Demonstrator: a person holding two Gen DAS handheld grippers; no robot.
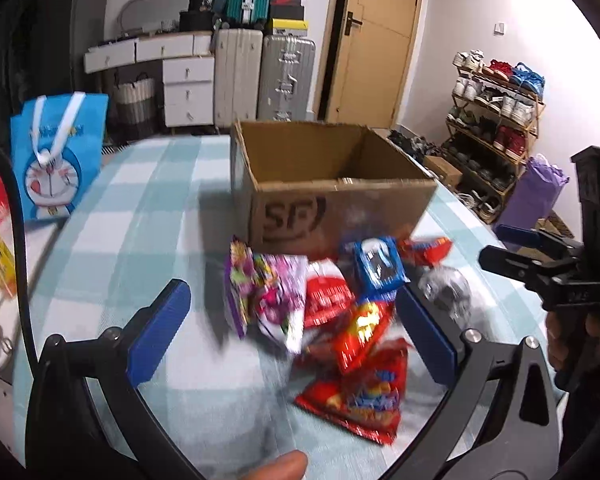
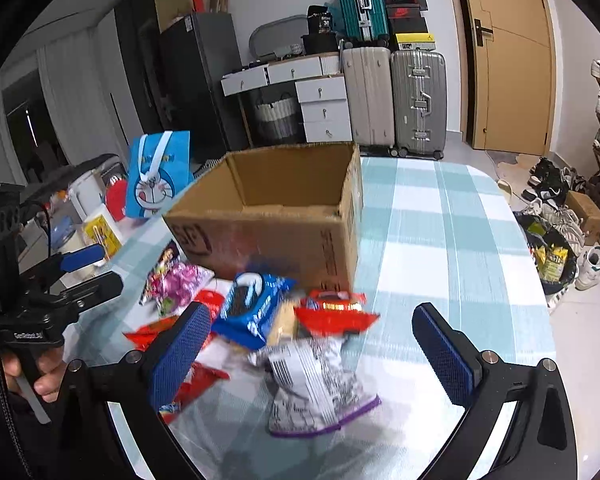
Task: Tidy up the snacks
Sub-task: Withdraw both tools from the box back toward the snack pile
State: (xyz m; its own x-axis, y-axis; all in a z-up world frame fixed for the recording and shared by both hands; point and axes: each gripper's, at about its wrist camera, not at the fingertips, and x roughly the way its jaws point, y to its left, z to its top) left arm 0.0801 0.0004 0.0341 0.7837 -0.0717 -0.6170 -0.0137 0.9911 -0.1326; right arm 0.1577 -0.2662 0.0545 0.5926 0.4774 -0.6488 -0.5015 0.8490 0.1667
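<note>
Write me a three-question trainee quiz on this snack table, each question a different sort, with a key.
1. True or false: the cardboard box already holds snacks.
2. What colour is the cookie pack in the pile? A green, B blue, C yellow.
3. Fill in: the left gripper and right gripper both stand ____.

Key: 1 false, no snack shows in the part of the inside in view; 2 B; 3 open, nothing between the fingers.
</note>
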